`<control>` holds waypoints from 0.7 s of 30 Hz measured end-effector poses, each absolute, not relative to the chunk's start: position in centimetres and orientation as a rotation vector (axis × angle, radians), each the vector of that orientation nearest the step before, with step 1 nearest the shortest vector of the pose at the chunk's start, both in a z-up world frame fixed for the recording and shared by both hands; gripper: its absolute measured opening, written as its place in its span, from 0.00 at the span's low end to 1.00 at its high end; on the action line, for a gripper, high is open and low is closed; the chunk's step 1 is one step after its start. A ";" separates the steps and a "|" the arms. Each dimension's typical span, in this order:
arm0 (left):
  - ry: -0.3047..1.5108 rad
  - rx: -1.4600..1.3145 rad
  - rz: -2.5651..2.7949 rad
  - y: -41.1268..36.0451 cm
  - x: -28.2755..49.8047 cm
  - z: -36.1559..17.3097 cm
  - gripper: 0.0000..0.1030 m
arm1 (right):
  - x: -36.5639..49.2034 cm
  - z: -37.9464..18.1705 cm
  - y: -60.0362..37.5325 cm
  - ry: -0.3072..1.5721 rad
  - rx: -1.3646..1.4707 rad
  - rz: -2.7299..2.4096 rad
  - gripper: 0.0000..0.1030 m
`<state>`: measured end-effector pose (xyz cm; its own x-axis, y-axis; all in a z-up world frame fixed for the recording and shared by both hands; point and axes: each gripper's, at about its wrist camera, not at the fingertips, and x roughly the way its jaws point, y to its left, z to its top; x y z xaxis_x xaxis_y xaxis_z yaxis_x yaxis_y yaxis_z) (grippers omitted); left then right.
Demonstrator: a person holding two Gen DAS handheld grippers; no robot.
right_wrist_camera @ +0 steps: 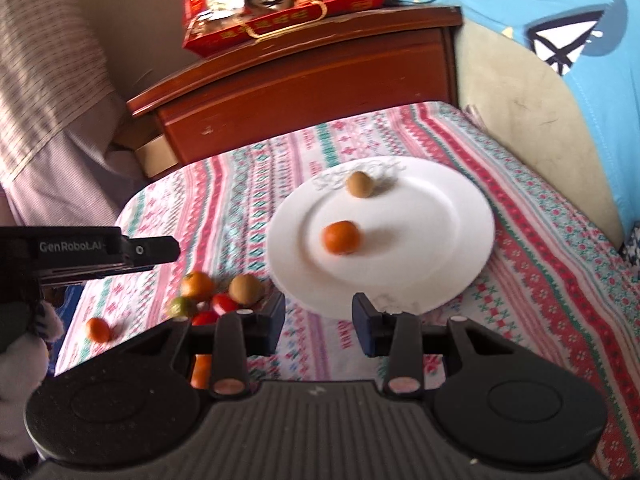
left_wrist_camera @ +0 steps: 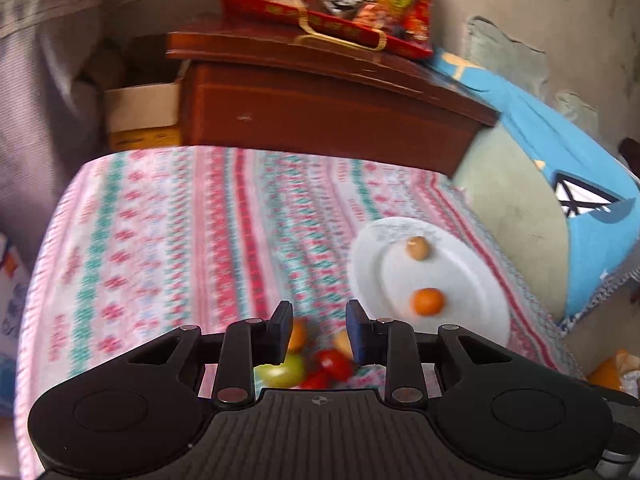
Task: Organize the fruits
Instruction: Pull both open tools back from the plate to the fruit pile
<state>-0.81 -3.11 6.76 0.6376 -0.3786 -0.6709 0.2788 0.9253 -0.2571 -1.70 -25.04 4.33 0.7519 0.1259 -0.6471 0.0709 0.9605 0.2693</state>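
Right now the biggest thing is the bed [right_wrist_camera: 520, 240], covered in a red, green and white patterned spread, with a dark wooden nightstand [right_wrist_camera: 304, 84] at its far edge carrying a red gift box [right_wrist_camera: 280, 4]. A blue shirt [right_wrist_camera: 560, 40] lies draped over the pale cushion to the right of the nightstand.

Taking the white plate [right_wrist_camera: 420, 240] as the marker: it sits flat on the spread, and on it lie an orange [right_wrist_camera: 341, 237] near the middle and a brown kiwi [right_wrist_camera: 359, 184] at the far rim, the two apart from each other. Just left of the plate, on the spread, a loose cluster of fruit rests together: another orange [right_wrist_camera: 197, 285], a second kiwi [right_wrist_camera: 246, 289], a green fruit [right_wrist_camera: 181, 306] and red ones [right_wrist_camera: 224, 304]. One small orange [right_wrist_camera: 97, 329] lies alone, well left of the plate.

The right claw [right_wrist_camera: 319, 324] hangs at the plate's near rim, fingers spread, nothing between them. The left claw [left_wrist_camera: 319, 332] is above the cluster, left of the plate [left_wrist_camera: 472, 280], fingers spread and gripping nothing; the green fruit [left_wrist_camera: 284, 370] and red pieces [left_wrist_camera: 332, 364] show blurred beneath it
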 end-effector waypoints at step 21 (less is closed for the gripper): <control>0.828 -0.111 -0.140 5.4 -5.0 4.1 0.27 | -4.6 2.8 -19.8 0.795 0.166 0.204 0.39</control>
